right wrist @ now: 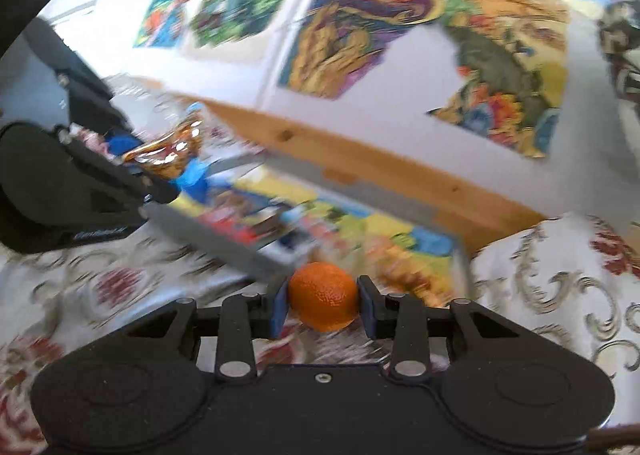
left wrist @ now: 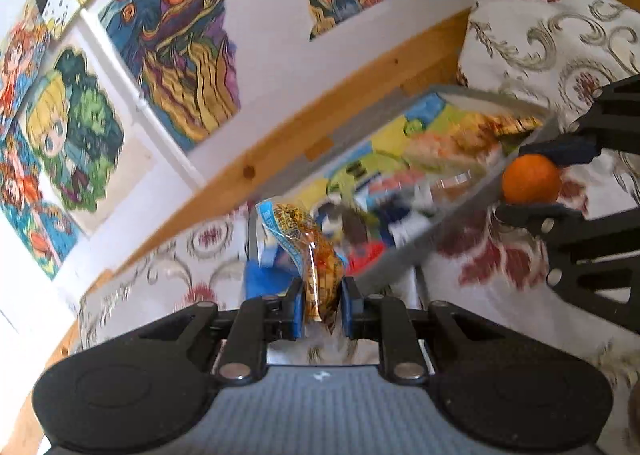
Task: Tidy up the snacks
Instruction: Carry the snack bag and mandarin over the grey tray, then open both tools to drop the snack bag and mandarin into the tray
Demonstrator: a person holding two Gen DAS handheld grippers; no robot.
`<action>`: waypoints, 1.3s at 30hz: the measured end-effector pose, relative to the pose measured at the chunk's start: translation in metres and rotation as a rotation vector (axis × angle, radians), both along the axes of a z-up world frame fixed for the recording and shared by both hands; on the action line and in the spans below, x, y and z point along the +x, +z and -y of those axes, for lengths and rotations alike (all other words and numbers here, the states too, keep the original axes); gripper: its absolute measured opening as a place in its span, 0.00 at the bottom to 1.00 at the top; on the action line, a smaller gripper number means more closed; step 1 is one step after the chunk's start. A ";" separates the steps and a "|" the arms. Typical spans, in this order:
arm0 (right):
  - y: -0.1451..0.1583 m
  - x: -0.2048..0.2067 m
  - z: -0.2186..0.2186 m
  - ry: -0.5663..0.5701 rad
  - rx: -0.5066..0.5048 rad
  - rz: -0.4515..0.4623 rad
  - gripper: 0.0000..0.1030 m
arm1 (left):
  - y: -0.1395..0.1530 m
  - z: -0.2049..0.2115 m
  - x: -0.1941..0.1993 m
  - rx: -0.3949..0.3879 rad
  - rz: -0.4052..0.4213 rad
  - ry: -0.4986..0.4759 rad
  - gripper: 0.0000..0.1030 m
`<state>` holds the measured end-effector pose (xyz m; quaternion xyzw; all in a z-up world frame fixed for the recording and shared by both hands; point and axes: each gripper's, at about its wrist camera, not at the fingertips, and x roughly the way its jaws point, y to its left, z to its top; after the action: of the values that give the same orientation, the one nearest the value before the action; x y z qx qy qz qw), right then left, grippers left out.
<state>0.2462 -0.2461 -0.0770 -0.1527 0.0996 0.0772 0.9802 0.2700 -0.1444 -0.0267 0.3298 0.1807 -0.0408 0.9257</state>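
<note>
We have both hands loaded and nothing yet released. On the left, our left gripper (left wrist: 322,305) is closed on a clear snack packet (left wrist: 316,251) with a blue printed header; the blue pads pinch its lower part and the packet stands up between them, just short of the near rim of the gray tray (left wrist: 404,251).

That tray lies on the floral cloth (left wrist: 520,35) and already holds a blurred heap of colourful packets (left wrist: 420,151), so we judge a good share of the sorting done. We cannot count them or read any label. What is left, as far as we can see, is to lower these 2 items in; whether more snacks wait outside the views we cannot tell.

To the right, our right gripper (right wrist: 324,303) is closed around an orange (right wrist: 323,295), both pads against its sides, held near the tray's near wall in the right wrist view. From the left wrist view the same fruit sits just beside the tray's right end.

Around us: a wooden board (left wrist: 320,111) runs behind the tray, and above it a white wall bears 5 or more bright cartoon posters (left wrist: 180,47). Nothing stands between either load and the tray. The crowding inside it is the likeliest snag, and the 2 grippers could get in each other's way over the tray.
</note>
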 end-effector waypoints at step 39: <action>0.000 0.132 0.108 -0.217 0.390 -0.029 0.38 | -0.002 0.089 0.147 -0.165 -0.032 0.007 0.25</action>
<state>0.3778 -0.3539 -0.0765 0.0525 0.1128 -0.0089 0.9922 0.4170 -0.2336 -0.0284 0.2509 0.1924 -0.0577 0.9469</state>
